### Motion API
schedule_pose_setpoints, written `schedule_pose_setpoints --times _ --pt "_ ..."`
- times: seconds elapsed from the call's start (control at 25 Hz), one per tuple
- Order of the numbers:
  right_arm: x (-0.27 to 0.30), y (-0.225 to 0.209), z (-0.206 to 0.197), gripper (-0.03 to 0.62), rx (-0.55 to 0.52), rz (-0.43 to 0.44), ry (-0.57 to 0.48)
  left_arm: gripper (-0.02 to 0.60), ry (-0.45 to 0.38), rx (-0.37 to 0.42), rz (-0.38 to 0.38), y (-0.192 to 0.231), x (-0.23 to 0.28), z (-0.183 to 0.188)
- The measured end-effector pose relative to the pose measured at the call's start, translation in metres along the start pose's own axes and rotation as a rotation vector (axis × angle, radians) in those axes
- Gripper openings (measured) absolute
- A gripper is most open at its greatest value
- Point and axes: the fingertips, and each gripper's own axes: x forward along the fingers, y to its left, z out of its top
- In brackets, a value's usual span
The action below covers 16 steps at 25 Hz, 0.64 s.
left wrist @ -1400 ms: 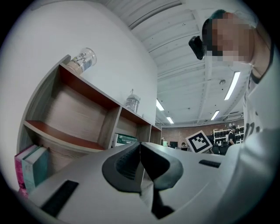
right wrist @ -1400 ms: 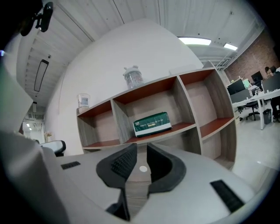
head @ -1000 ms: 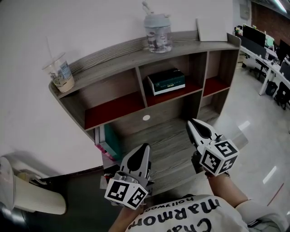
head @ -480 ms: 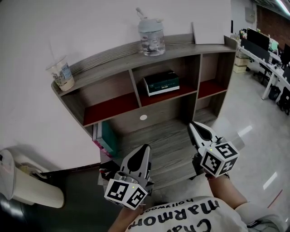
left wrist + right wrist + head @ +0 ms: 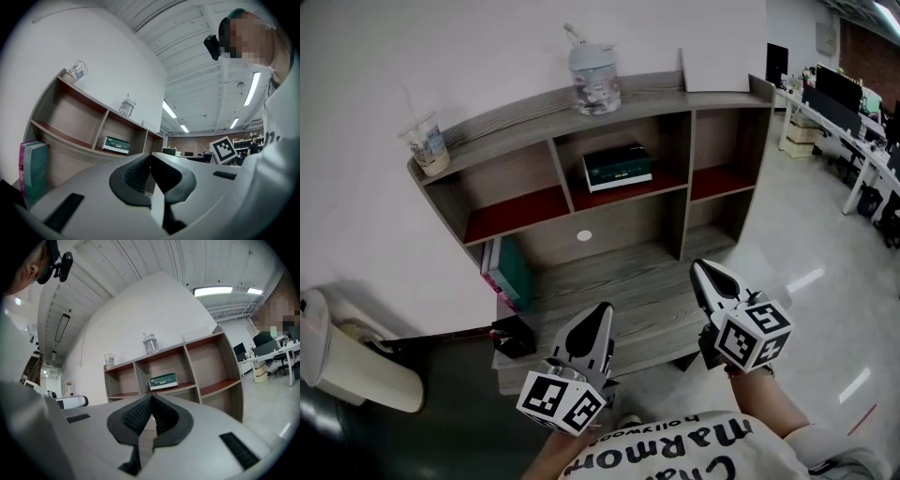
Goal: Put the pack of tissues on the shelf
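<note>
The pack of tissues (image 5: 618,167), a green and white box, lies in the middle compartment of the wooden shelf (image 5: 516,114) on its red board. It also shows in the left gripper view (image 5: 115,145) and the right gripper view (image 5: 163,381). My left gripper (image 5: 600,309) is shut and empty, held over the lower desk board well short of the shelf. My right gripper (image 5: 701,267) is shut too, with nothing between its pads, and points at the shelf from the right. Both jaw pairs meet in their own views: left gripper (image 5: 150,157), right gripper (image 5: 151,398).
On the shelf top stand a plastic cup (image 5: 427,147), a clear water jug (image 5: 592,80) and a white board (image 5: 717,67). A teal book (image 5: 508,272) leans under the left compartment. A black box (image 5: 514,336) and a white bin (image 5: 347,361) are at the left; office desks (image 5: 862,103) at the right.
The shelf has drawn away and shifted left in the head view; both grippers are now farther back from it, still shut. The pack has stayed in its compartment.
</note>
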Motion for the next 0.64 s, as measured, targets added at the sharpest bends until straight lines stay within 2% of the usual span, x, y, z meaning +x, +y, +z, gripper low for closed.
schedule_pose_setpoints --times 0.64 --pt "-0.073 0.001 -0.007 0.009 -0.01 0.056 0.022 0.018 -0.012 0.009 0.041 -0.074 -0.037 -0.013"
